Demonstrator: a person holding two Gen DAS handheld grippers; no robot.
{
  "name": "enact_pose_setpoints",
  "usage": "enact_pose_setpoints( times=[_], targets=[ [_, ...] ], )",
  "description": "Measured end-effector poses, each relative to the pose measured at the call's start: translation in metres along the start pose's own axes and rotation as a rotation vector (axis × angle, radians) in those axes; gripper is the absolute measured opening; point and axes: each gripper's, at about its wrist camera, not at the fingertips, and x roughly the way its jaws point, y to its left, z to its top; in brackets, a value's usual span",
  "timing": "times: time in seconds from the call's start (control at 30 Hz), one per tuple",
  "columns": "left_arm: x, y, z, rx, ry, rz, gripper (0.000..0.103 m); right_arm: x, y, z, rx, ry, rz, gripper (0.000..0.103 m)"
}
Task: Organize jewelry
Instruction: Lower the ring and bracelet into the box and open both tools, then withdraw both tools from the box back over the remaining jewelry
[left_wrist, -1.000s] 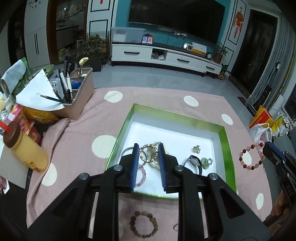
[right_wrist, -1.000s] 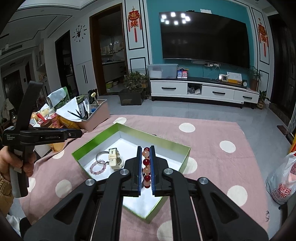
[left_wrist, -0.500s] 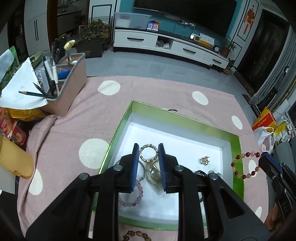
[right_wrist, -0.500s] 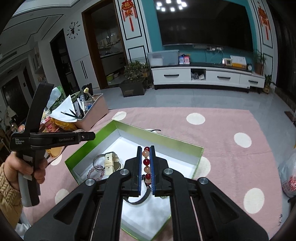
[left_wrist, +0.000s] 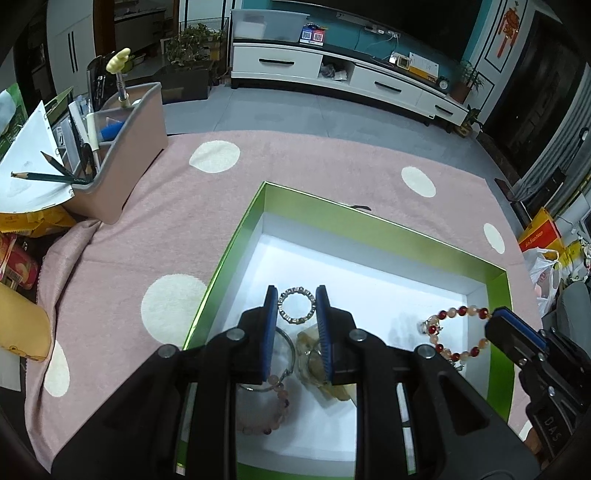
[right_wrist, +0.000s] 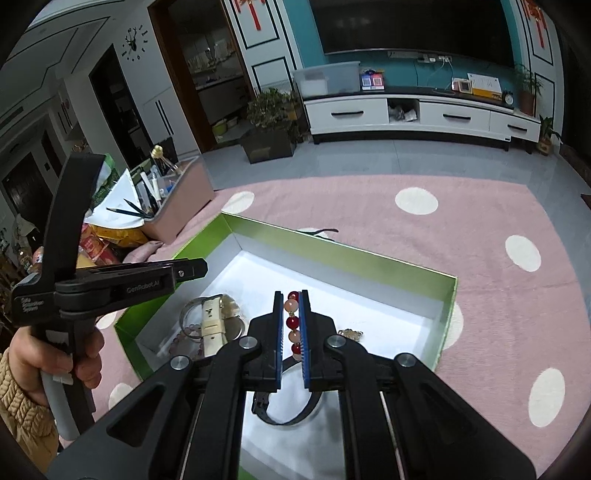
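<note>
While poised over the green box (left_wrist: 496, 295) on the pink cloth (left_wrist: 314, 162): left gripper (left_wrist: 296, 314) nipping a small metal ring (left_wrist: 295, 308) above the box's near-left part; right gripper (right_wrist: 289, 325) clamped tight on a red bead bracelet (right_wrist: 291, 322), dangling at the box's right side.

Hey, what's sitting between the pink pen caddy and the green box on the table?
Nothing: only bare pink polka-dot cloth runs from the pen caddy to the green box, with one cream dot on it. Both wrist views show this.
</note>
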Motion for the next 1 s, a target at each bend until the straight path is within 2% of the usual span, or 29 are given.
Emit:
enact_pose_setpoints(
  times=[0.2, 0.23, 0.3, 0.33, 0.43, 0.47, 0.53, 0.63, 1.0],
  targets=[
    [0.009, -0.001, 0.001, 0.001, 0.007, -0.002, 0.020, 0.013, 0.000, 0.002, 0.021, 0.025, 0.004, 0.009],
    [0.010, -0.001, 0.001, 0.001, 0.007, -0.002, 0.021, 0.015, 0.000, 0.002, 0.024, 0.030, 0.009, 0.012],
    [0.011, -0.001, 0.001, -0.001, 0.008, -0.006, 0.021, 0.014, -0.001, 0.002, 0.028, 0.031, 0.008, 0.030],
    [0.011, -0.001, 0.000, -0.002, 0.008, -0.010, 0.021, 0.013, -0.002, 0.002, 0.032, 0.026, 0.003, 0.032],
    [0.009, -0.001, 0.000, -0.003, 0.001, -0.021, 0.025, 0.006, -0.005, 0.000, 0.041, 0.011, 0.005, 0.032],
    [0.007, -0.001, 0.000, -0.003, -0.003, -0.025, 0.031, 0.003, -0.006, 0.000, 0.044, 0.007, 0.008, 0.032],
    [0.001, -0.003, -0.001, 0.001, -0.014, -0.028, 0.037, -0.005, -0.006, -0.003, 0.044, -0.005, 0.011, 0.032],
    [-0.009, -0.004, -0.004, 0.007, -0.029, -0.023, 0.038, -0.021, -0.006, -0.008, 0.029, -0.025, 0.006, 0.032],
    [-0.072, 0.006, -0.034, 0.010, -0.107, 0.003, 0.059, -0.090, -0.007, -0.039, 0.006, -0.087, 0.002, 0.036]
  ],
)
